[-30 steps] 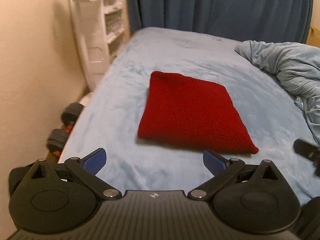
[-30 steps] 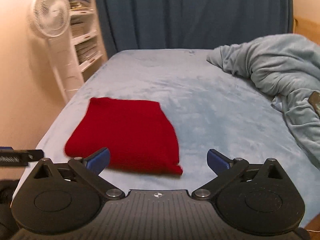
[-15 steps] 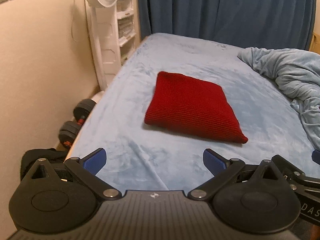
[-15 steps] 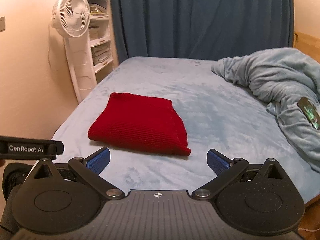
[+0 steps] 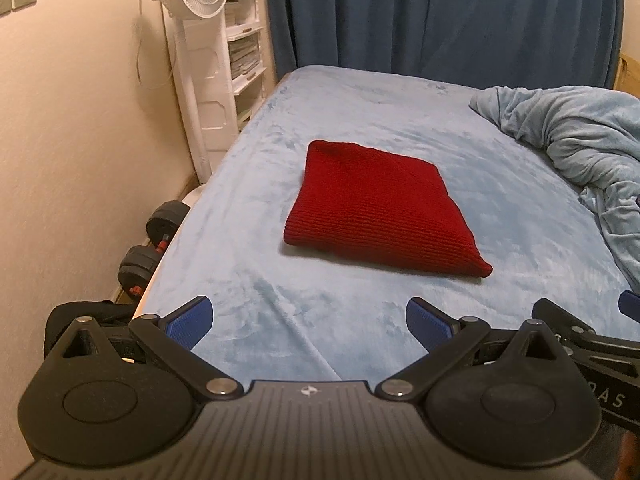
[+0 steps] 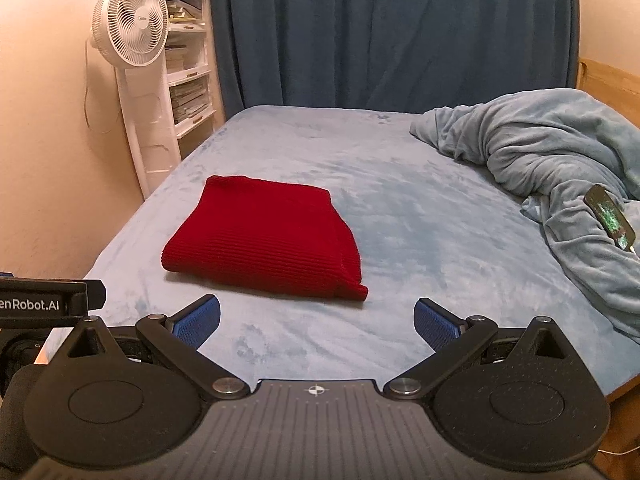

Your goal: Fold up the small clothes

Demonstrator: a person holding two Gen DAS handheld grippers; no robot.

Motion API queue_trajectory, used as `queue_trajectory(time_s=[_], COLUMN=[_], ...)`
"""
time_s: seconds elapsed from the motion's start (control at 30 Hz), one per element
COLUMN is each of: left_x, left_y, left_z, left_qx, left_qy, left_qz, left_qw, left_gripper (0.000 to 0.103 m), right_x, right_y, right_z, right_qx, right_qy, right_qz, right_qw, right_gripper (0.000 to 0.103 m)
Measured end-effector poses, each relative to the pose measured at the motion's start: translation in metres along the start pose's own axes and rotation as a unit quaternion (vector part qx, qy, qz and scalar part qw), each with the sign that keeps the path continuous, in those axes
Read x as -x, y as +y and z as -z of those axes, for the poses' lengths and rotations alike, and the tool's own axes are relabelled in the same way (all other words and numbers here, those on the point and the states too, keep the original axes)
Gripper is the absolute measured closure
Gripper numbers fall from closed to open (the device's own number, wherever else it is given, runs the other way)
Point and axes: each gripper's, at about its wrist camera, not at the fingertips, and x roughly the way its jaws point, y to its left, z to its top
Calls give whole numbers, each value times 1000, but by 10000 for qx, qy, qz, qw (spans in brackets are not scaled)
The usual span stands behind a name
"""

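Observation:
A red knit garment point(image 5: 380, 212) lies folded into a flat square on the light blue bed point(image 5: 280, 304); it also shows in the right wrist view point(image 6: 268, 240). My left gripper point(image 5: 308, 322) is open and empty, held back near the bed's front edge, well short of the garment. My right gripper point(image 6: 316, 320) is open and empty, also held back from the garment near the front edge. Part of the right gripper point(image 5: 580, 340) shows at the right of the left wrist view.
A crumpled blue blanket point(image 6: 560, 168) lies on the right of the bed with a phone point(image 6: 610, 216) on it. A white fan point(image 6: 130, 28) and shelves point(image 6: 188, 76) stand at the left wall. Dumbbells point(image 5: 154, 240) lie on the floor. A dark blue curtain point(image 6: 380, 32) hangs behind.
Both grippers have pulled back and up from the folded garment, so it looks smaller and farther away. Both stay open and empty.

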Motion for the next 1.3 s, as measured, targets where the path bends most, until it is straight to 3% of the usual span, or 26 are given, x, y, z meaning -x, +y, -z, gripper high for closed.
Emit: queue_trajectory(time_s=[1.3], left_x=[-2], left_y=[-1], left_z=[6], left_qx=[-96], left_qy=[-3], left_qz=[-163], left_qw=[9998], left_gripper=[0], right_x=[-3], right_y=[7], right_z=[4], right_qx=[75], right_qy=[96], right_qz=[-34], right_qw=[9999], right_gripper=[1])
